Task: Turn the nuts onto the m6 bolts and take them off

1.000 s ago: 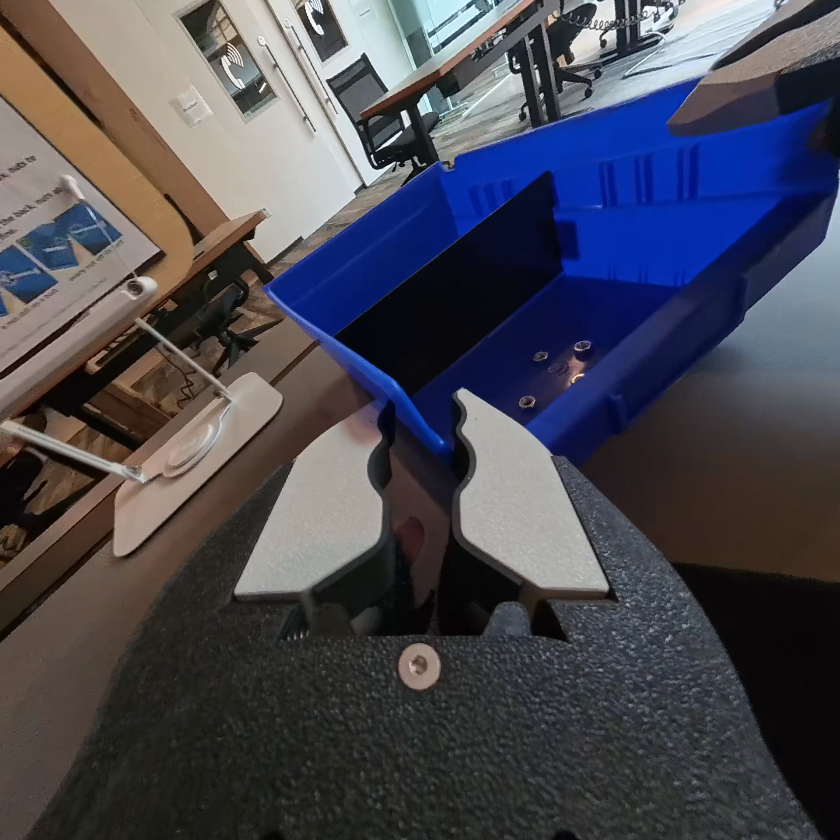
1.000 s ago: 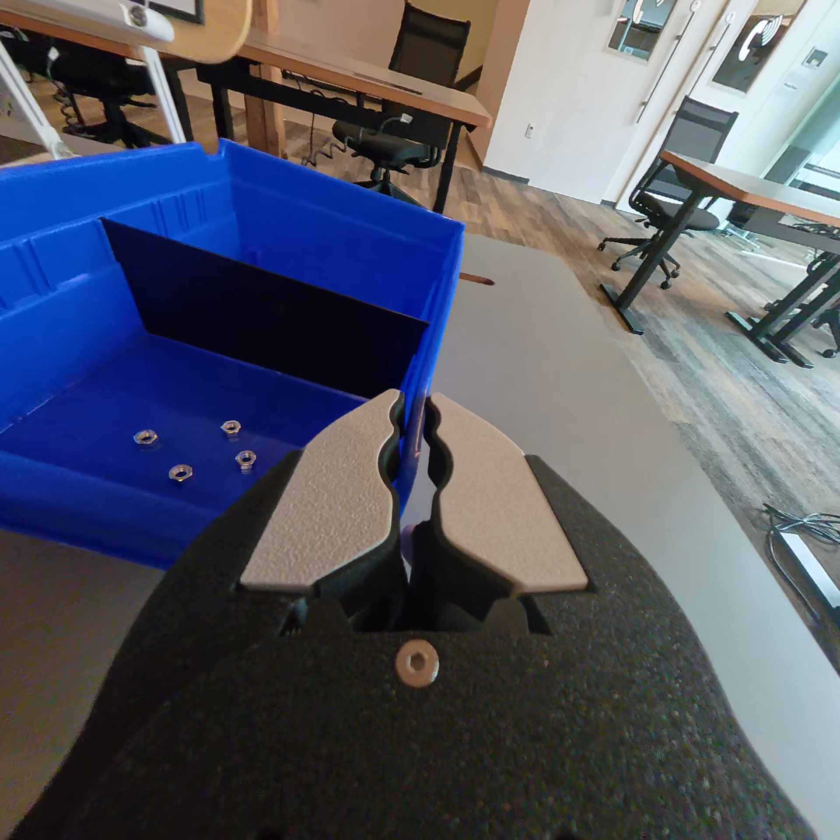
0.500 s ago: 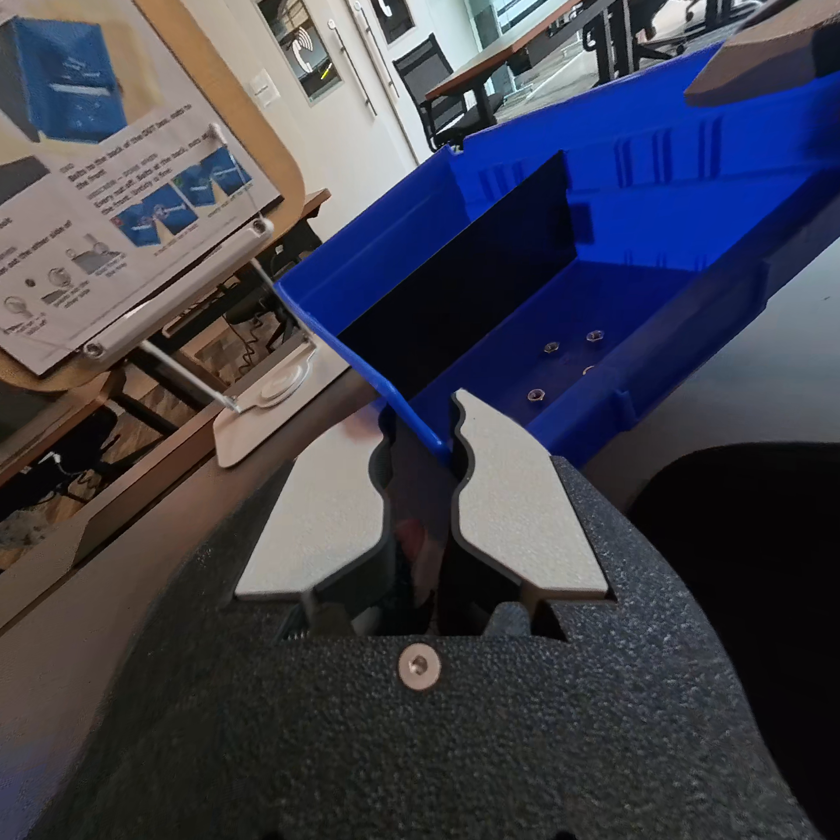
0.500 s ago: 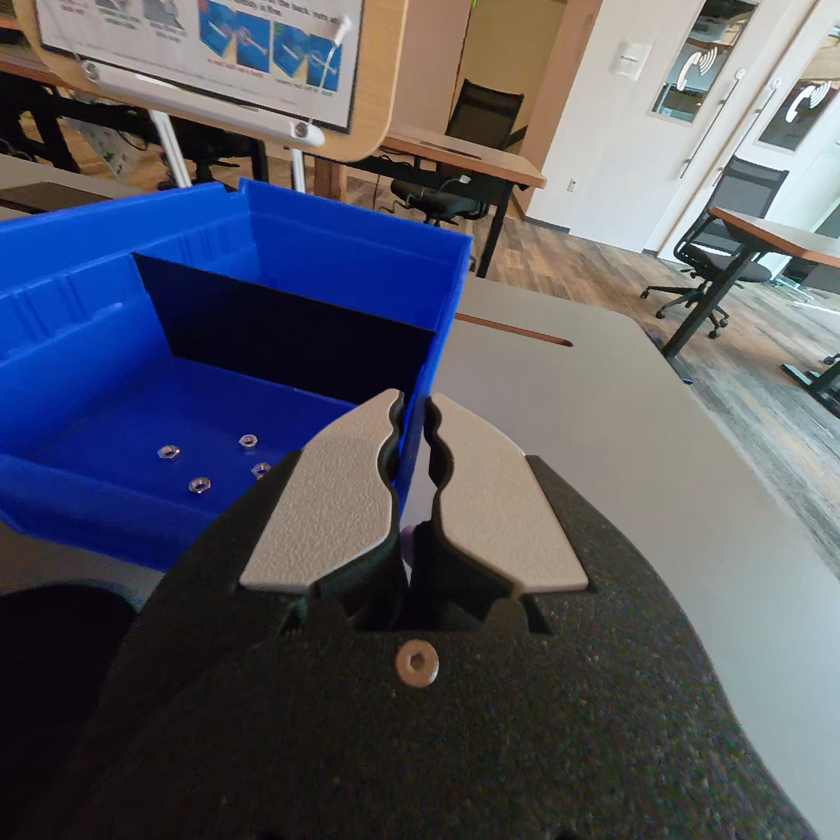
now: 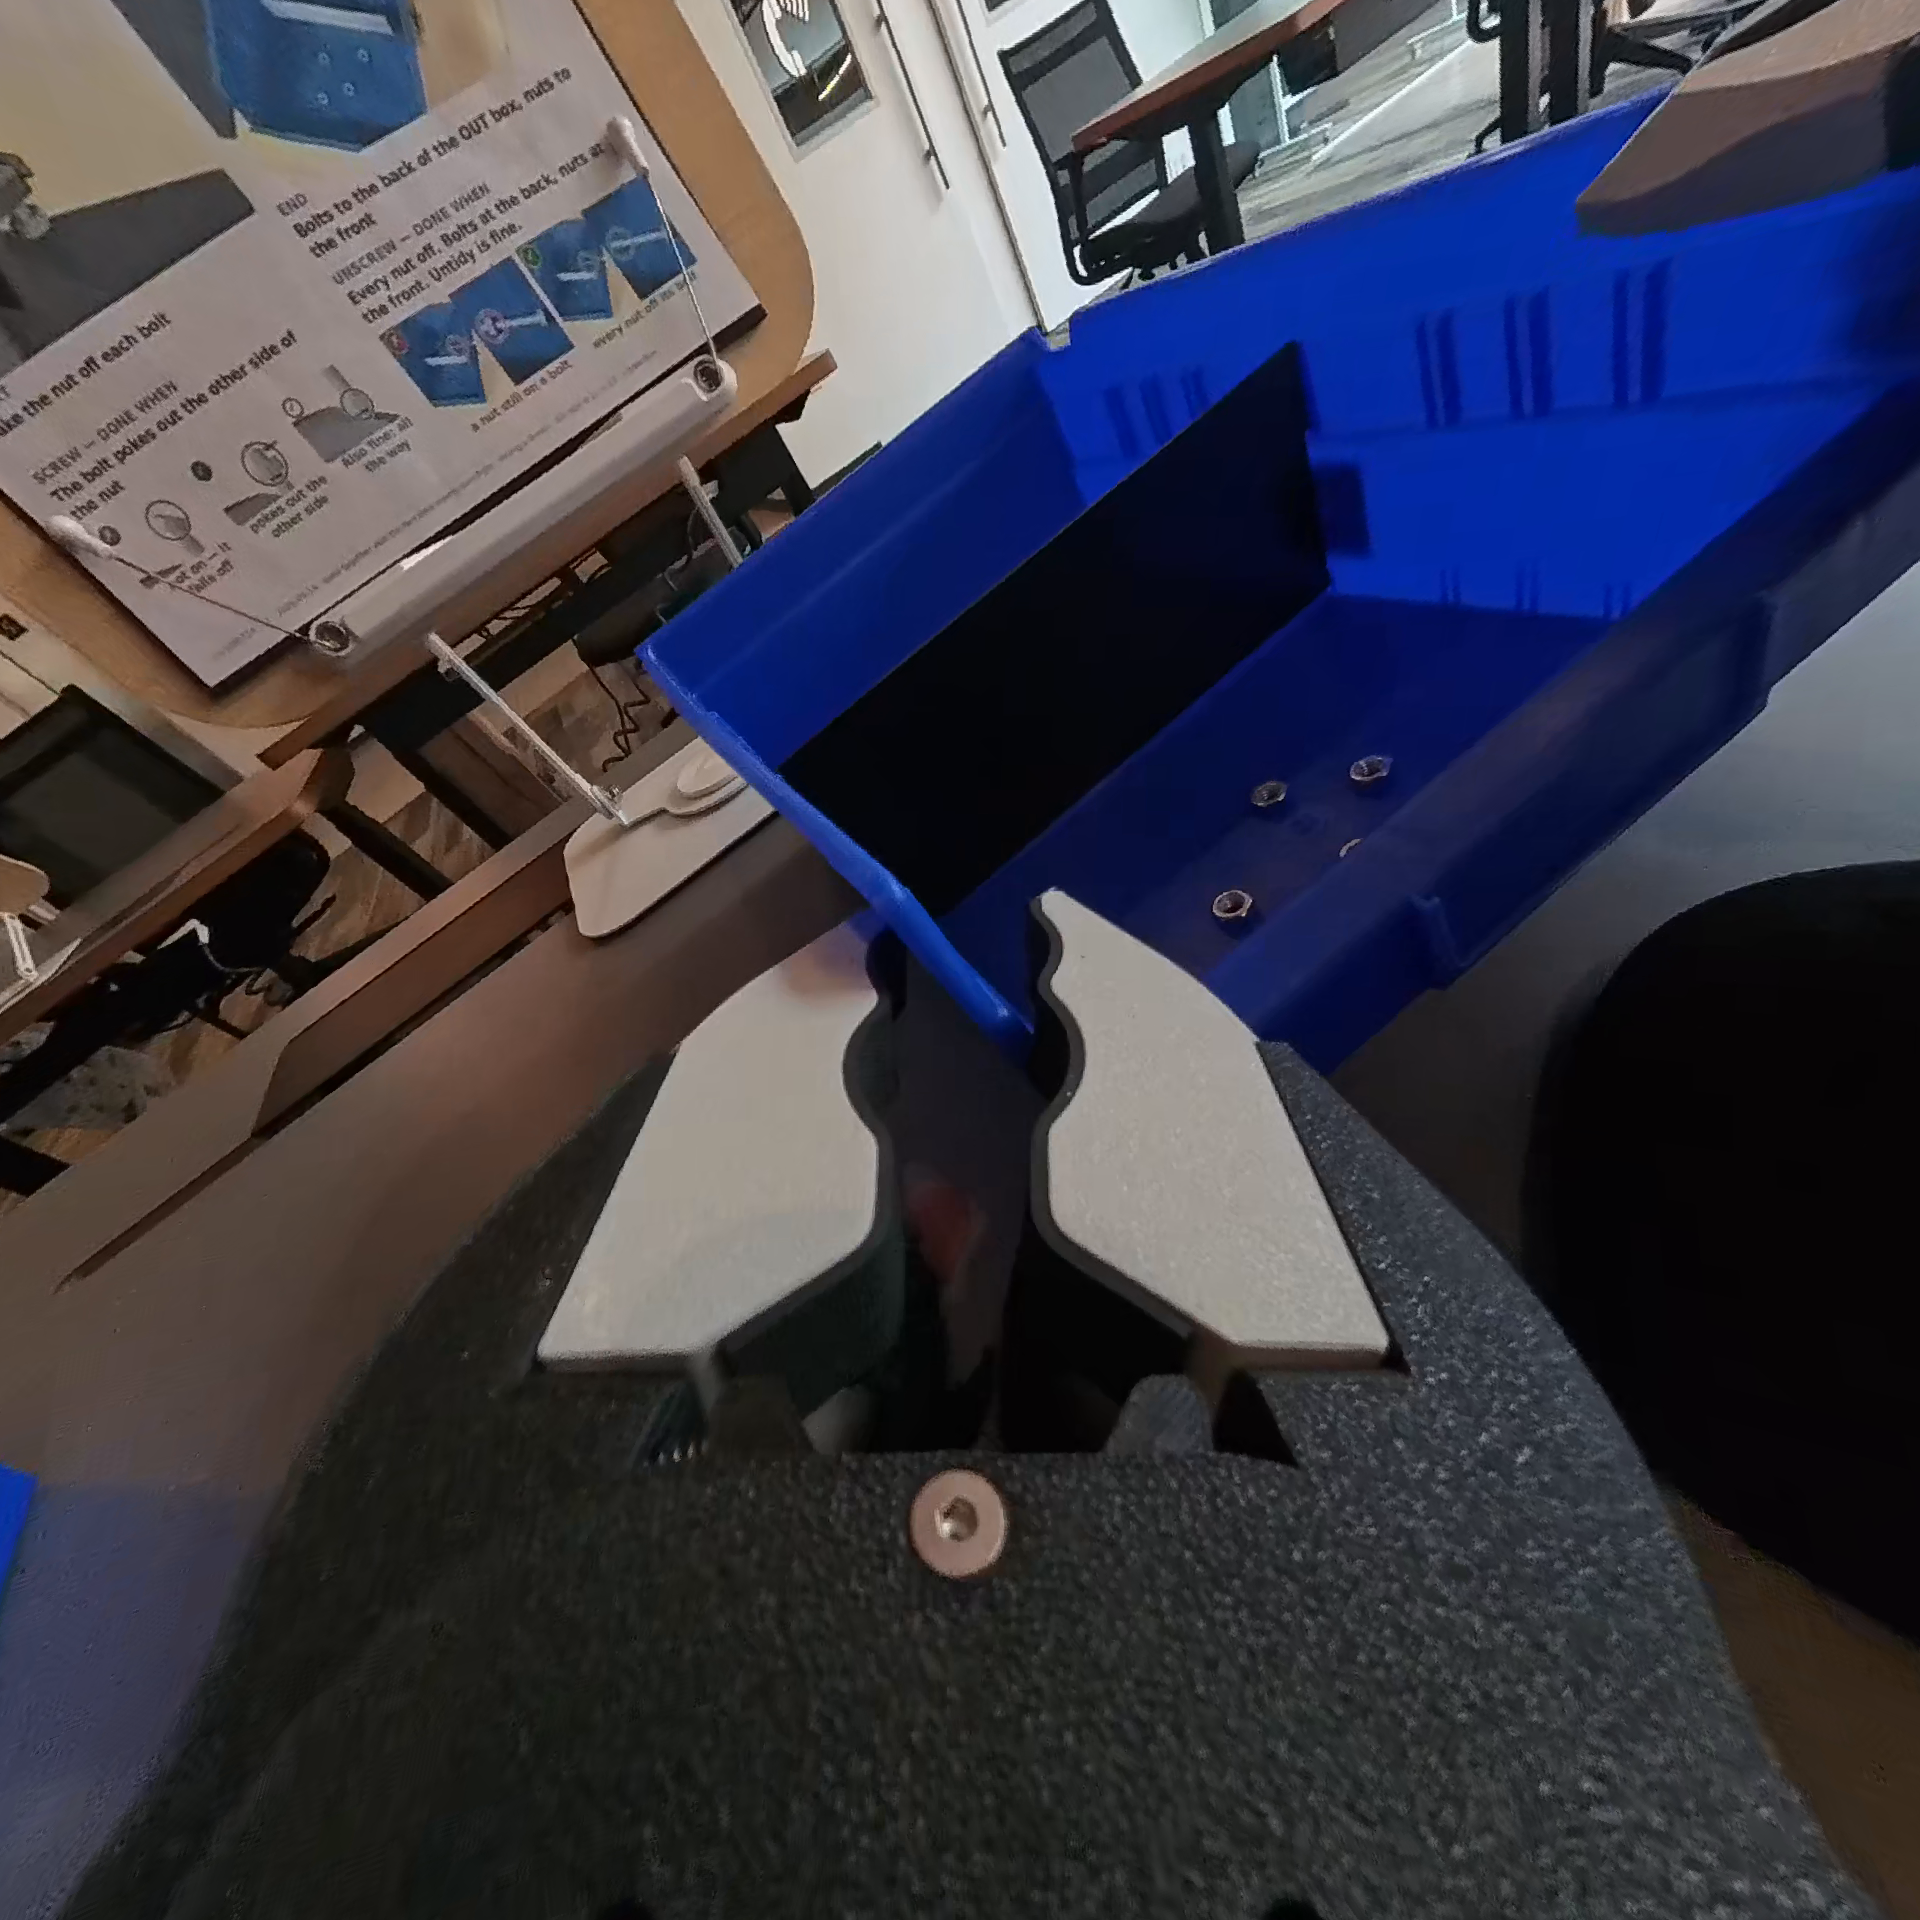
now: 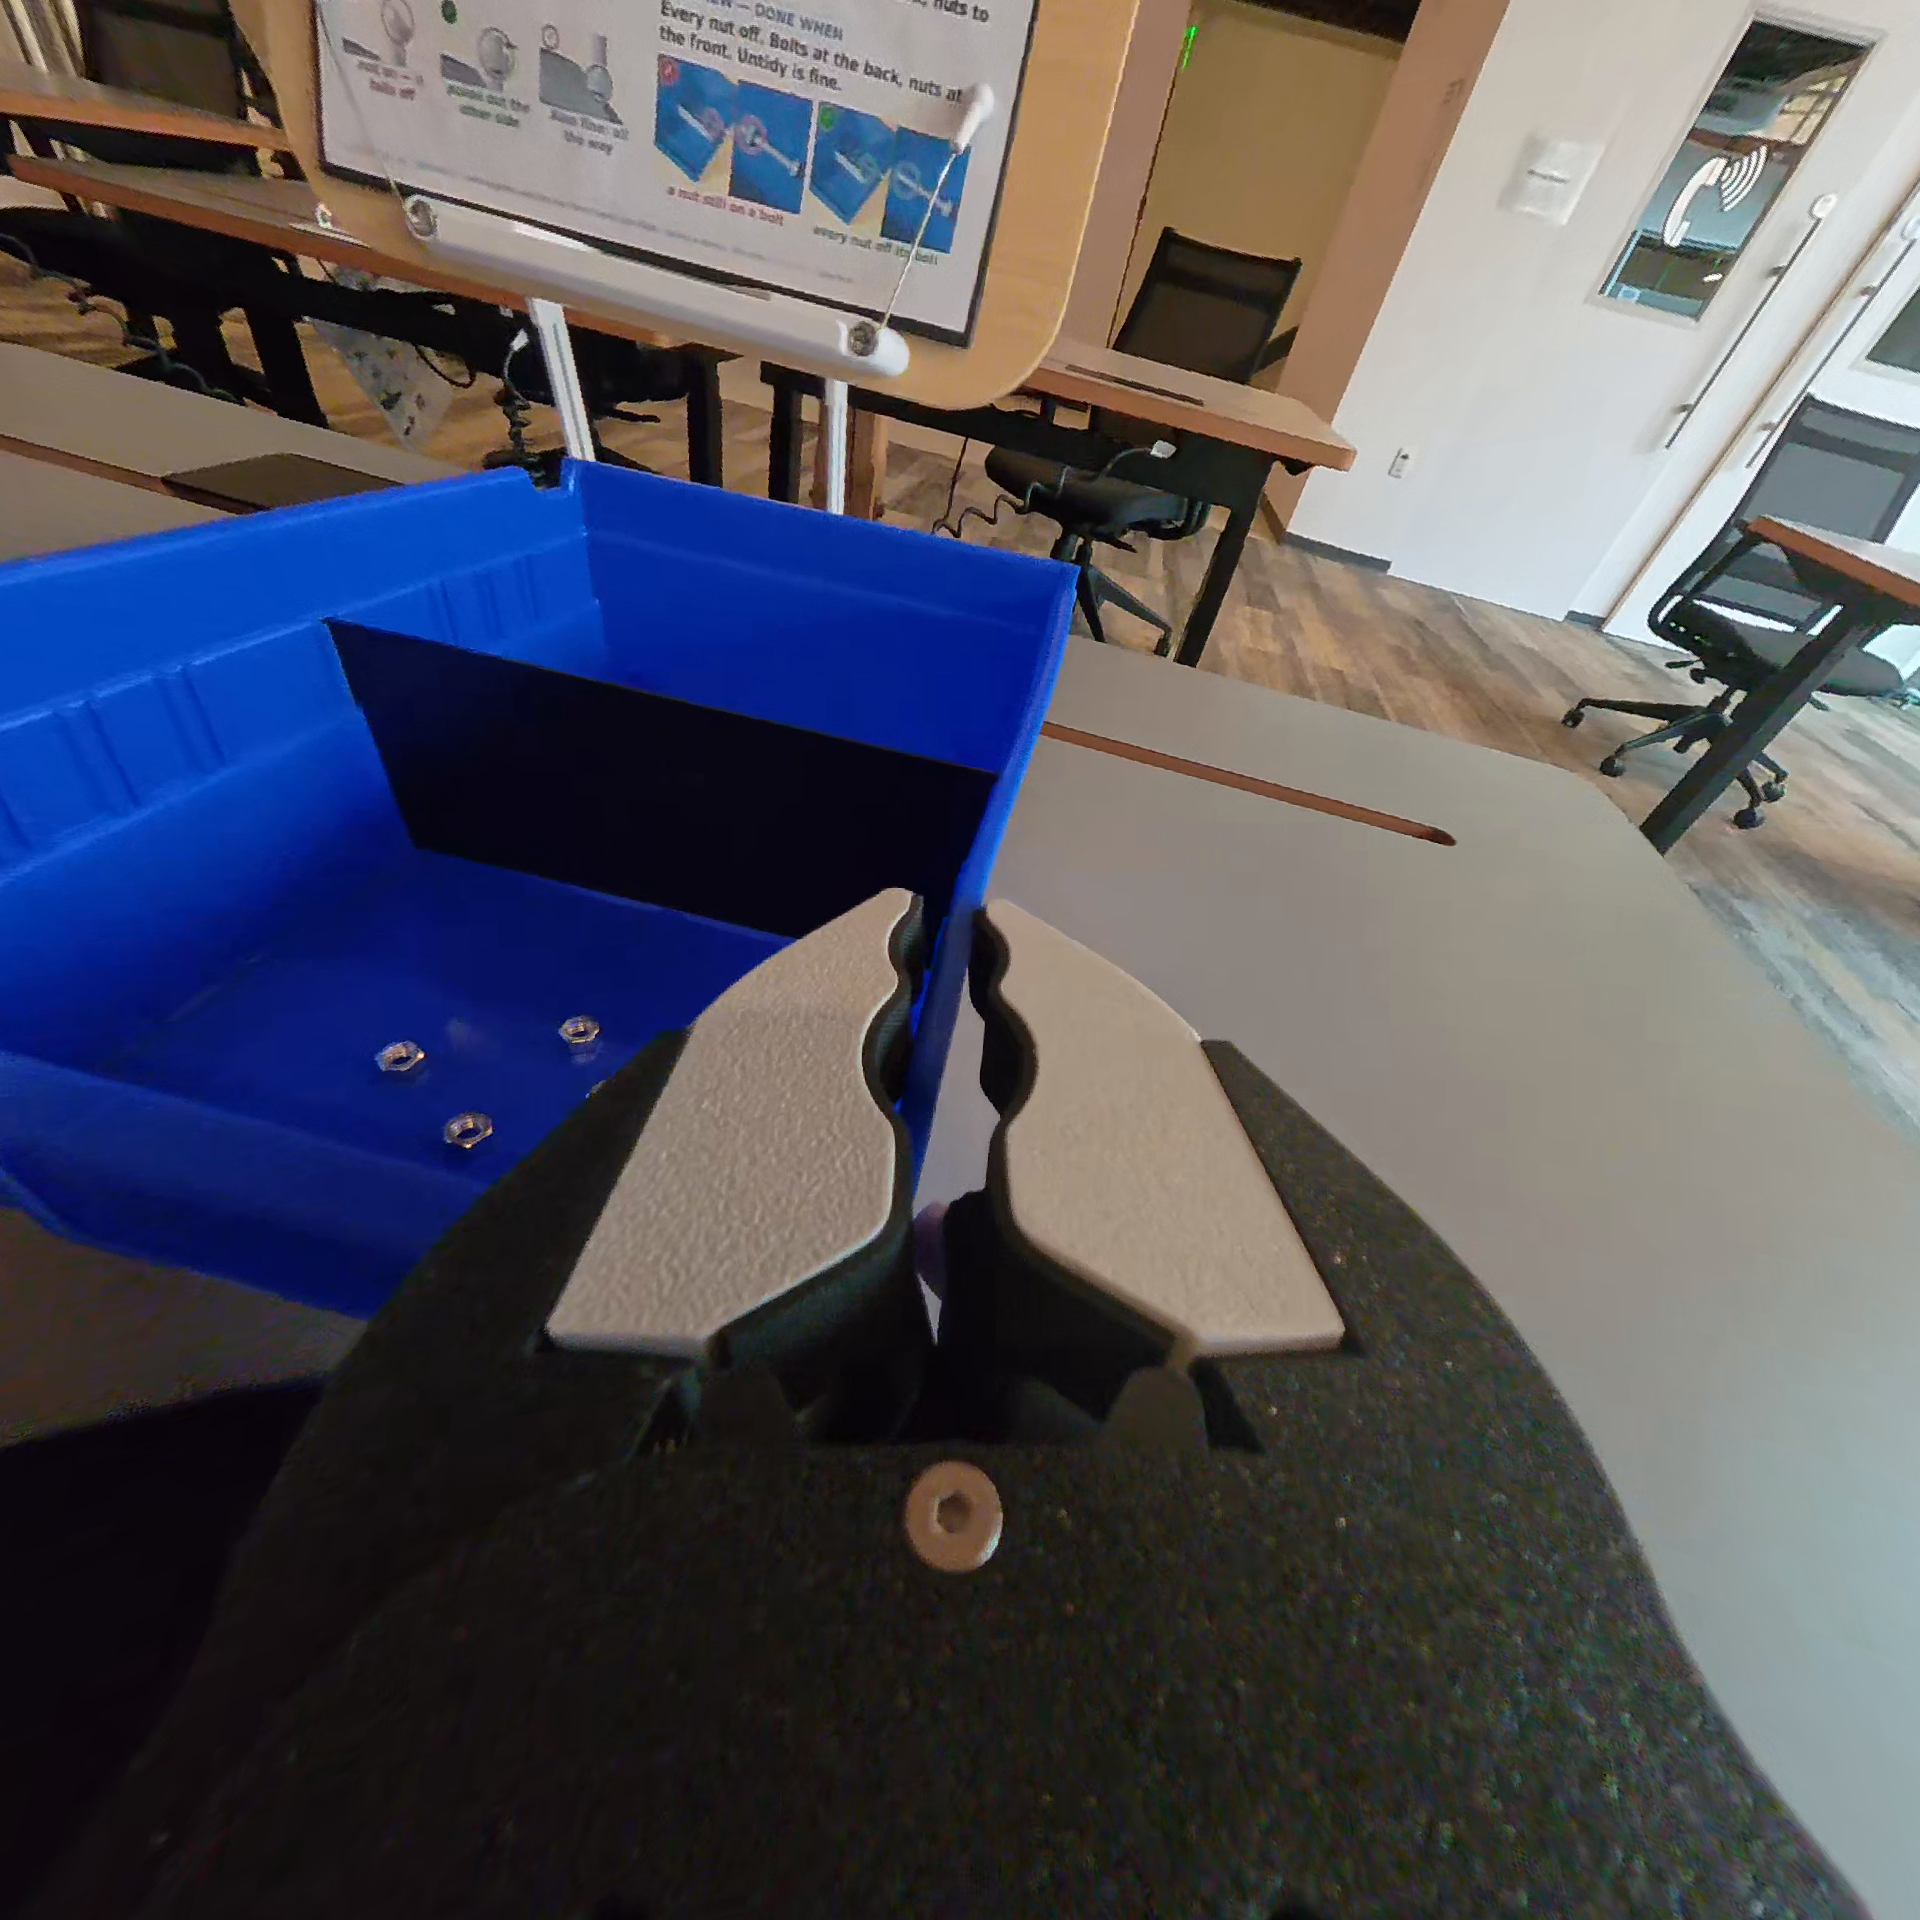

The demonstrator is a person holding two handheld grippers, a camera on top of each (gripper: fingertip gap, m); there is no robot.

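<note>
Both grippers are at the side walls of a blue bin (image 6: 260,790) that stands on a grey table (image 6: 1455,1039). The right gripper (image 6: 943,914) is clamped on the bin's right wall — the thin blue edge runs straight between its fingers (image 6: 790,1091), and both dark pads lie against it. The left gripper (image 5: 956,935) straddles the opposite wall: the blue rim enters the gap slantwise and touches the right-hand finger (image 5: 1164,1122), but there is clear space between the rim and the other finger, so this one stands apart, not clamped. A dark divider (image 6: 665,790) splits the bin crosswise. In the near compartment, loose on the floor, lie small silver nuts (image 6: 468,1129) — three fully seen from the right wrist view, a fourth half hidden behind the gripper; four show from the left wrist view, one only partly (image 5: 1234,906). Bolts cannot be seen. Beyond the bin a printed instruction sheet (image 5: 343,343) sits on a white stand (image 5: 665,831) whose foot rests on the table. Office desks and chairs (image 6: 1143,488) fill the background
</note>
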